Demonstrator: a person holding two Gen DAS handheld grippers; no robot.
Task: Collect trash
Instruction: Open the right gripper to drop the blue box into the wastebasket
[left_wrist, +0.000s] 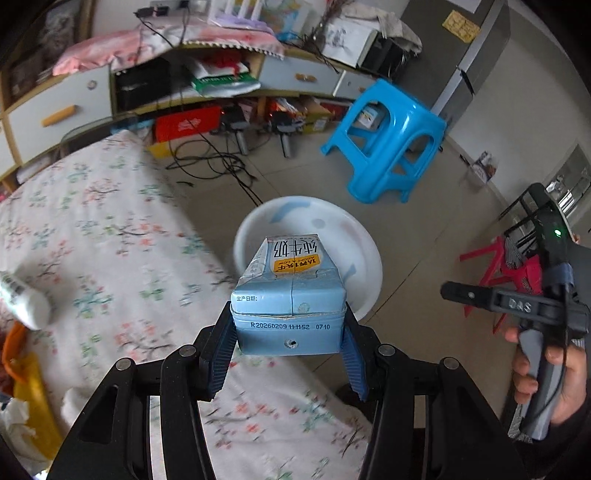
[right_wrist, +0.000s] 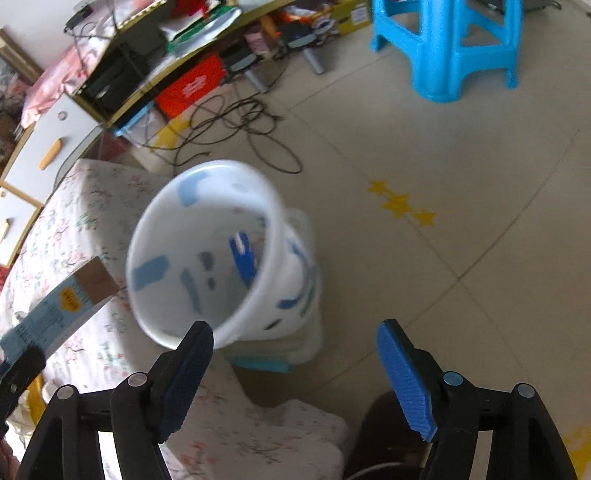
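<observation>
My left gripper (left_wrist: 288, 332) is shut on a light blue milk carton (left_wrist: 290, 295) and holds it in the air above the bed's edge, just before a white trash bin (left_wrist: 354, 236) with blue marks. The carton also shows at the left of the right wrist view (right_wrist: 62, 306). The bin (right_wrist: 207, 251) stands on the floor beside the bed, its mouth open upward. My right gripper (right_wrist: 295, 354) is open and empty, a little short of the bin; it also shows at the right of the left wrist view (left_wrist: 480, 299).
The bed with a floral sheet (left_wrist: 92, 229) fills the left. A white bottle (left_wrist: 26, 302) lies on it at the far left. A blue plastic stool (left_wrist: 388, 144) stands on the tiled floor beyond the bin. Black cables (right_wrist: 236, 125) lie before a cluttered cabinet (left_wrist: 184, 77).
</observation>
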